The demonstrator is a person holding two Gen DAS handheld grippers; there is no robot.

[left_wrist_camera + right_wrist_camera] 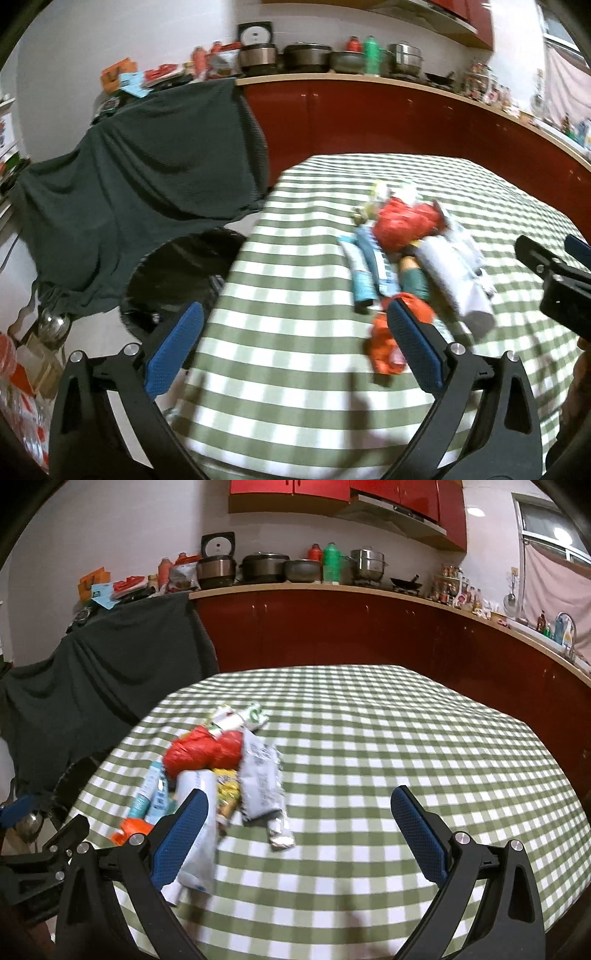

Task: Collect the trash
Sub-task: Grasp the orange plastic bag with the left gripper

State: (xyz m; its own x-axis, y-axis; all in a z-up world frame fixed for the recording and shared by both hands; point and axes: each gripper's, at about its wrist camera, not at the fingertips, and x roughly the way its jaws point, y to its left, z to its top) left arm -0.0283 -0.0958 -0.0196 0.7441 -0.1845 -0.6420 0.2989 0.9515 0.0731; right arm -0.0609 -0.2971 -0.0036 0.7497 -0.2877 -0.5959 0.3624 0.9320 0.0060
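A dark cloth (140, 192) was seen draped at the left, with a black bin (177, 273) beneath it. The left gripper (295, 350) was held wide apart and empty. The trash pile (221, 771) lay on the checked table (406, 738). The right gripper (299, 834) was spread wide, nothing held.

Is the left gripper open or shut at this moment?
Open: the left gripper has its blue fingers spread wide, with nothing between them.

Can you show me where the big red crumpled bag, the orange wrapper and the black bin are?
Red crumpled bag (201, 753), right wrist view, middle of its bulge.
Orange wrapper (384, 343), left wrist view, its lower crumpled part.
Black bin (177, 273), left wrist view, its dark inside.
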